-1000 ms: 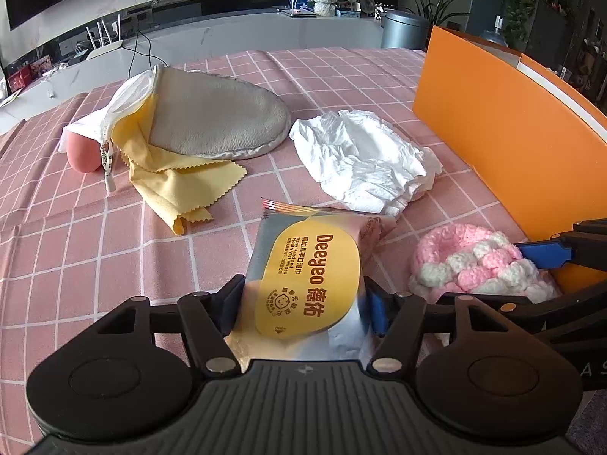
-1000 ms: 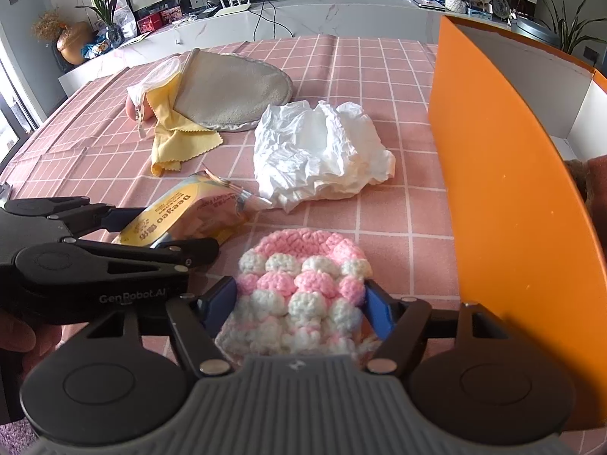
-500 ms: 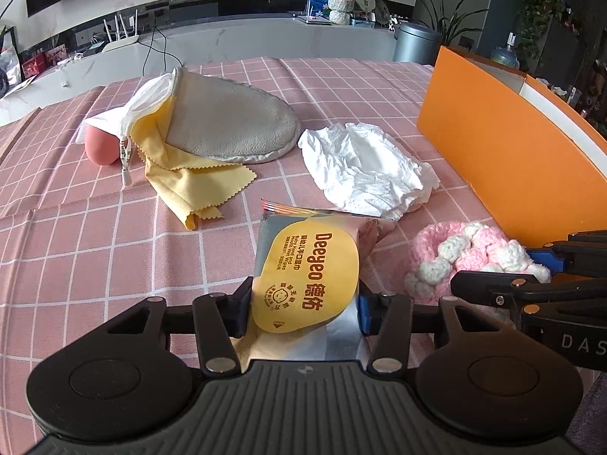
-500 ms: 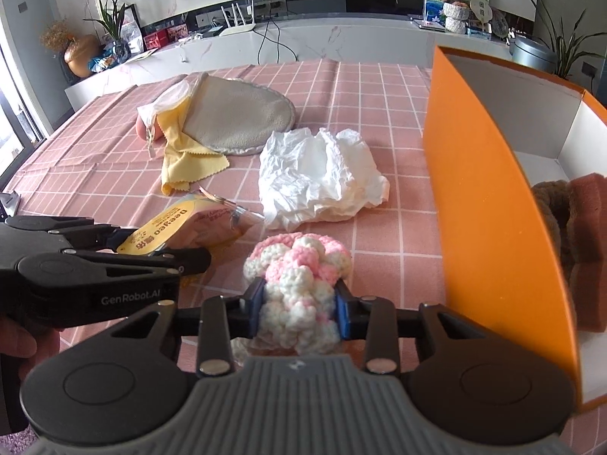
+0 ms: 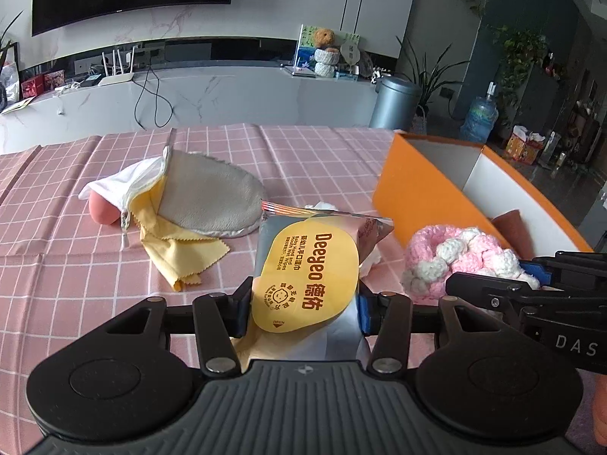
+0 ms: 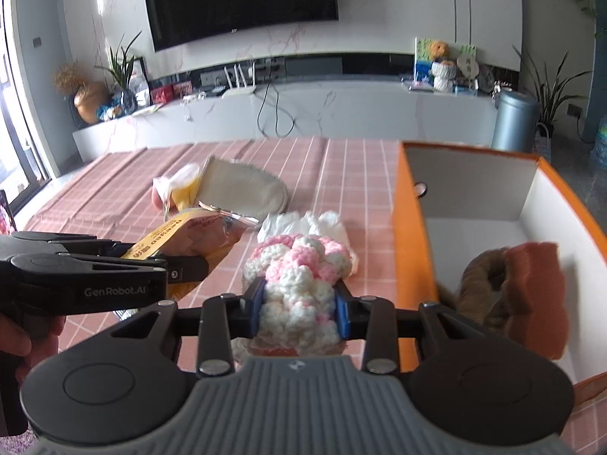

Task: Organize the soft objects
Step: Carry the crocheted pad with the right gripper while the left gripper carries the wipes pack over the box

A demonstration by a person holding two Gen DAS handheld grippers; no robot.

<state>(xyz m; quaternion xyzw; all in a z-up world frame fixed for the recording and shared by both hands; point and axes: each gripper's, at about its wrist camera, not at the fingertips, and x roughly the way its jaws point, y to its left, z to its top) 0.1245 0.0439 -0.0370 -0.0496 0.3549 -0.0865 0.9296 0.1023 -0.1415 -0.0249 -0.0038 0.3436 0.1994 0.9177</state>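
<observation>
Yellow-labelled wipes pack and pink crochet piece, each pinched and held above the table

Yellow label on the wipes pack [image 5: 305, 276] reads "Deeyeo" and "Baby Hand and Mouth Wet Wipes"; left gripper [image 5: 303, 309] jaws pinch its sides, its lower end hidden behind them; right gripper [image 6: 299, 309] jaws squeeze the pink-and-white crochet piece [image 6: 299, 280] beside the orange box [image 6: 411, 250]; "GenRobot.AI" and a cut-off "DAS" mark the grippers; blurred brown items [image 6: 512, 284] lie in the box.
</observation>
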